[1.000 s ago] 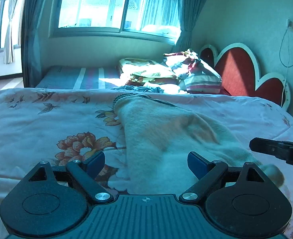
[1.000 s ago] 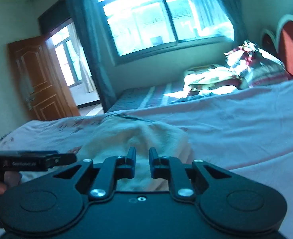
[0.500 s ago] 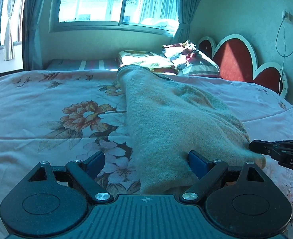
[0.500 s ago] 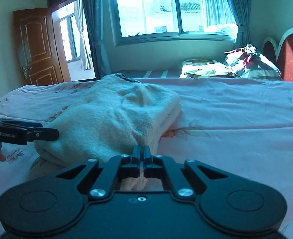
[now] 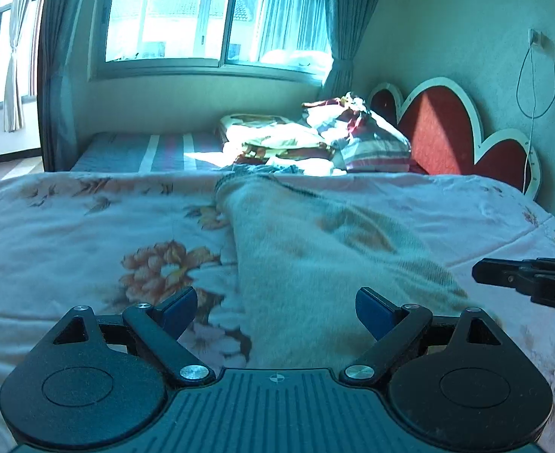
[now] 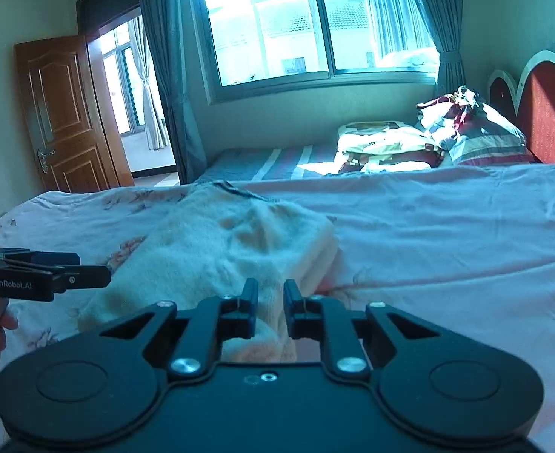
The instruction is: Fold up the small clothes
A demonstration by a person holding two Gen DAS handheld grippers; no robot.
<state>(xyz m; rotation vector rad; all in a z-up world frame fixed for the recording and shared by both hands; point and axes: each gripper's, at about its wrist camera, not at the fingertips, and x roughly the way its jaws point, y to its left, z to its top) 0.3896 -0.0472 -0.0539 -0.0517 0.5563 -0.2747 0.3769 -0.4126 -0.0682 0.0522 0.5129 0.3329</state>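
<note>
A cream fleece garment (image 5: 315,256) is laid lengthwise on the floral bedspread (image 5: 69,234), with its dark-edged end toward the far edge of the bed and its near end just in front of both grippers. One long side is seen doubled over, so that a thick rounded fold (image 6: 315,253) is formed on the right.

The left gripper (image 5: 276,307) is held just above the near end of the garment, with its blue-padded fingers (image 5: 181,307) spread wide; nothing is held between them. The right gripper (image 6: 266,300) is placed at the near right corner of the garment. Its fingers (image 6: 249,302) are only narrowly apart, and cream cloth is seen in the gap; whether the cloth is pinched cannot be told.

A pile of bedding (image 5: 315,139) is seen on a second bed under the window (image 5: 217,15), beside a red headboard (image 5: 439,128). A brown door (image 6: 62,113) is seen at the left.
</note>
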